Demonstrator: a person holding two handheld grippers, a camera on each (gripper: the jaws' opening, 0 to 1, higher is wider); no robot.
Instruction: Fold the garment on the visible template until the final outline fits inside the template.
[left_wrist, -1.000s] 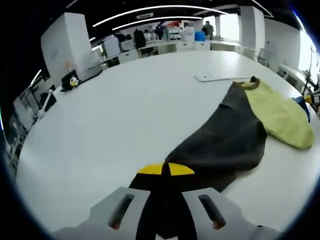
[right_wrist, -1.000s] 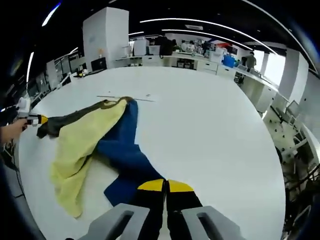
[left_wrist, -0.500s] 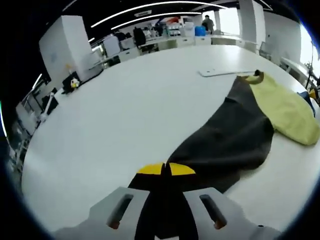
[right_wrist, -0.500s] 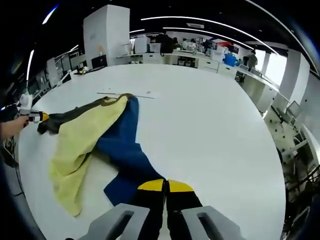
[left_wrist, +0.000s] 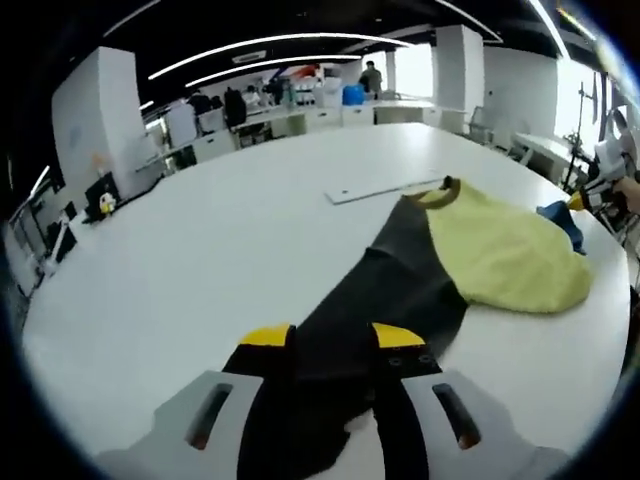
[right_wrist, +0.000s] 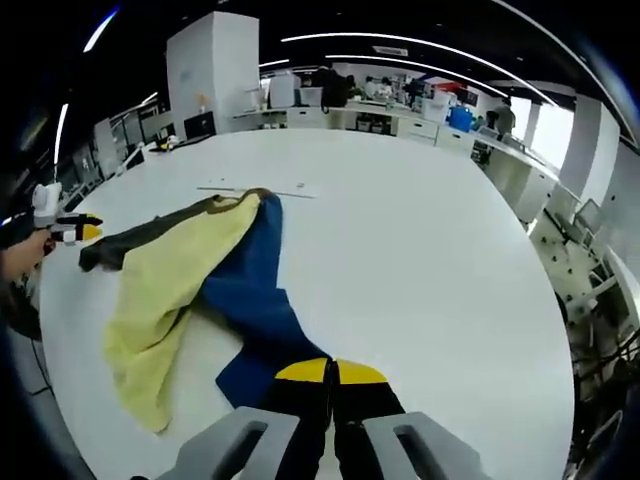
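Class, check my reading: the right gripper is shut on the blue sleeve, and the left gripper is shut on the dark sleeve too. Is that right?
Not quite. The left gripper is open: its jaws stand apart with the dark sleeve lying between them, as the left gripper view shows. The right gripper is indeed shut on the blue sleeve.

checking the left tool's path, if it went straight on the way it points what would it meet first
The dark sleeve of the garment, lying between the open left tool's jaws and running ahead. Beyond it comes the yellow part, though depth is hard to judge.
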